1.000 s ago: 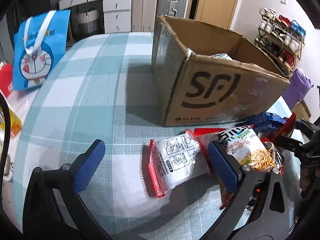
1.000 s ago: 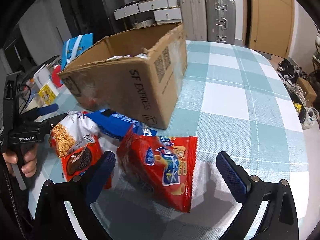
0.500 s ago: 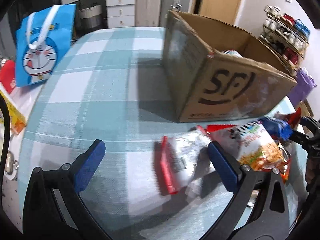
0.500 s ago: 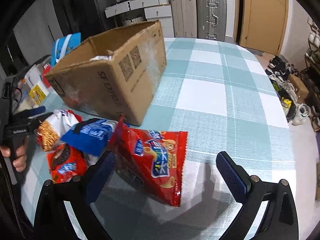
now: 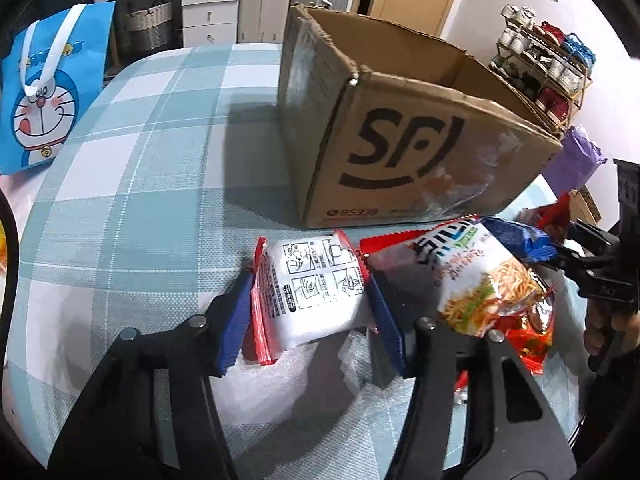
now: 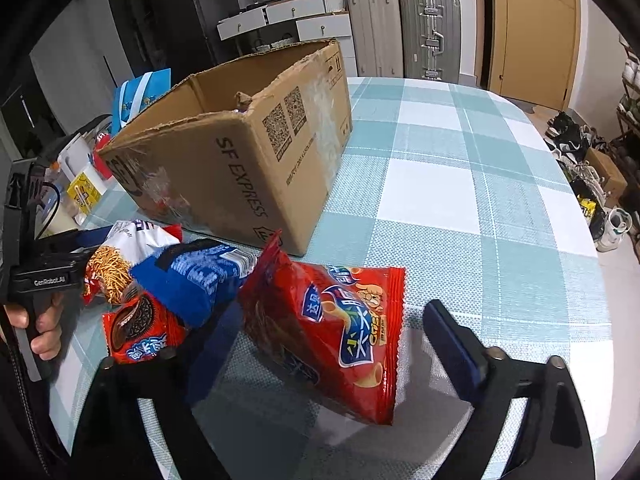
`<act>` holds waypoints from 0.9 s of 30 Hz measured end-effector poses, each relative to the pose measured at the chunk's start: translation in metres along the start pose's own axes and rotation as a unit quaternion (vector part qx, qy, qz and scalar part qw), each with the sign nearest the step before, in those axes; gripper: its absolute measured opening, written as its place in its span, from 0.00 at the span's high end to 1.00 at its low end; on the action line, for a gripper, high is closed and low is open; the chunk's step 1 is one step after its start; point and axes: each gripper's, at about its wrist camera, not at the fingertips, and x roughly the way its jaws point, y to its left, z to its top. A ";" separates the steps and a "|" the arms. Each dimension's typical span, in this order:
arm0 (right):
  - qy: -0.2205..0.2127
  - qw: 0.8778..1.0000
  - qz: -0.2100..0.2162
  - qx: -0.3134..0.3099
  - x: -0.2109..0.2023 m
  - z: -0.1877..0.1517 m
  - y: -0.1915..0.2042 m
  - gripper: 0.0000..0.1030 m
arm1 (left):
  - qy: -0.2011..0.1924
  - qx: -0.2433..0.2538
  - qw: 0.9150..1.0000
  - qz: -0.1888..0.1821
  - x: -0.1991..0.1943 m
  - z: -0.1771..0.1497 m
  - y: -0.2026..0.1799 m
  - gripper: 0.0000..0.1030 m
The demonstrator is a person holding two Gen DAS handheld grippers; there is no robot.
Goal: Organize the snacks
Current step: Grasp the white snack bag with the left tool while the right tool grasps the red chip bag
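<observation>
Tablecloth (image 5: 120,200) lies bare from the table's left edge to the cardboard box (image 5: 400,160). Wide a second ago, the left gripper (image 5: 308,312) is closing on the white snack pack (image 5: 316,288) before the box. Rightward, the right gripper (image 6: 332,344), narrower than before, is closing around the red chip bag (image 6: 340,340), its right pad still clear, open cloth reaching the right edge.

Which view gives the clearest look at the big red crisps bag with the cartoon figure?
The right wrist view: the big red crisps bag lies in the foreground with its printed front showing, between the right gripper's closing fingers. In the left wrist view only a red sliver shows at the right edge, probably that bag.
</observation>
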 end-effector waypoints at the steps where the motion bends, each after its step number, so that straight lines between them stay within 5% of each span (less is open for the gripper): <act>1: 0.001 1.000 -0.002 -0.001 0.000 0.000 0.000 0.21 | -0.003 0.003 1.000 -0.002 -0.001 0.000 -0.001 0.52; 14: -0.022 0.999 0.029 -0.010 -0.013 0.000 -0.003 0.54 | -0.019 0.008 1.000 -0.009 -0.015 0.000 -0.005 0.55; 27: -0.066 0.998 0.010 -0.010 -0.045 0.006 -0.007 0.57 | -0.055 0.001 0.998 -0.014 -0.044 0.005 -0.003 0.55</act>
